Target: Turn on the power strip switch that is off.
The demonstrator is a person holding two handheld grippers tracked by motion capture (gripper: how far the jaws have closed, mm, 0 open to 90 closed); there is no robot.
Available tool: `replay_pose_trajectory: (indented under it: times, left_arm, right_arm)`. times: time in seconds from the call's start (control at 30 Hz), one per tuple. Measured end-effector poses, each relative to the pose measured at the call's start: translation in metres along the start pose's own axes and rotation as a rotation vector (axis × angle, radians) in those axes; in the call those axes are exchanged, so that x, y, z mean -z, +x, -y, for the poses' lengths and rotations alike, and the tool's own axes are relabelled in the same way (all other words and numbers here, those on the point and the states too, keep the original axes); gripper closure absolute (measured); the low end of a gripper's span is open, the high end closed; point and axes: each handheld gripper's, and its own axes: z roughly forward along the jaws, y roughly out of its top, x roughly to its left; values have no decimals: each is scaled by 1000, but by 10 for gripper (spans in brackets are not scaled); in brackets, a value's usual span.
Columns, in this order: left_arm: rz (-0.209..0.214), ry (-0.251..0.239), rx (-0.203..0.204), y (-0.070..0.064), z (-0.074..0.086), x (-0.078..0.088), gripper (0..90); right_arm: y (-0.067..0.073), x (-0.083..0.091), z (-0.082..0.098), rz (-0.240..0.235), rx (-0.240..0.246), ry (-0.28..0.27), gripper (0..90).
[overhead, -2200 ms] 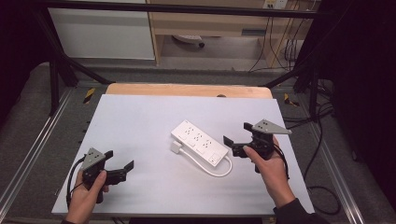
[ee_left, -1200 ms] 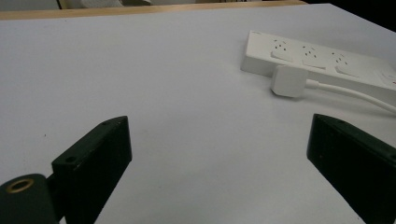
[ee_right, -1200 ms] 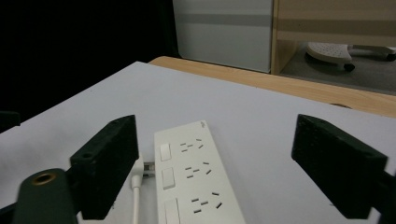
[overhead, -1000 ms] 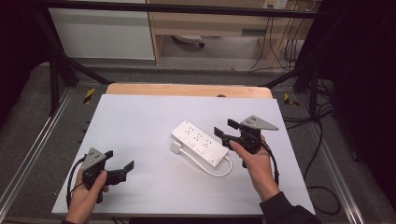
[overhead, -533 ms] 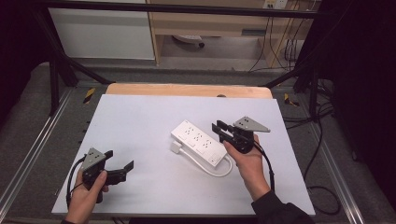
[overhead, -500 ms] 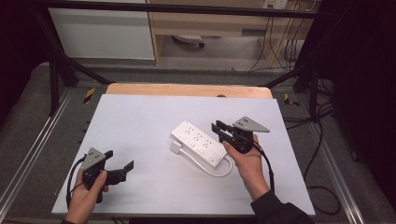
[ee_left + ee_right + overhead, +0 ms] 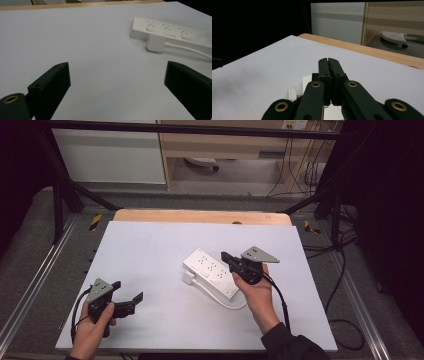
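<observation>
Nearest me, the left gripper [image 7: 131,302] sits low at the near-left corner of the desk [image 7: 150,245], jaws spread wide and holding nothing; in the left gripper view the bare desk [image 7: 100,62] lies between them, with the power strip [image 7: 172,31] well apart up ahead. Its white plug [image 7: 156,43] lies just beside the strip's near long side, cord [image 7: 190,48] trailing off to the right. Farther in, the right gripper [image 7: 226,257] hovers over the right part of the power strip [image 7: 212,272], which lies slantwise near the middle of the desk, its cord [image 7: 232,305] looping out on the near side. The right gripper view shows the jaws clenched together with nothing between them, the tip [image 7: 328,61] pointing out across the desk, the strip's white body [image 7: 308,81] and plug [image 7: 292,93] just below. My read: the step in hand is an approach to the strip, perhaps to press a switch or pin the body down with the closed tip; I cannot tell whether the tip touches yet. Next move calls for a slow descent onto the strip, or parting the jaws first if a grasp is wanted, with the left coming in toward the plug.
</observation>
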Motion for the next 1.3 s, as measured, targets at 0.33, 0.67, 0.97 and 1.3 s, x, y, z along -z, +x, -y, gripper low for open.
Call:
replay_pose_trajectory:
  times: [0.33, 0.67, 0.97, 1.3]
  left_arm:
    - [-3, -1, -1, 1, 0, 0, 65]
    - [-6, -1, -3, 1, 0, 1, 65]
    - [-8, -4, -2, 2, 0, 1, 65]
    - [-11, -6, -4, 2, 0, 1, 65]
  right_arm:
    - [4, -9, 6, -5, -8, 10, 900]
    - [9, -19, 14, -8, -27, 31, 900]
    - [11, -28, 20, -5, -45, 44, 900]
    - [15, -37, 27, -4, -57, 62, 900]
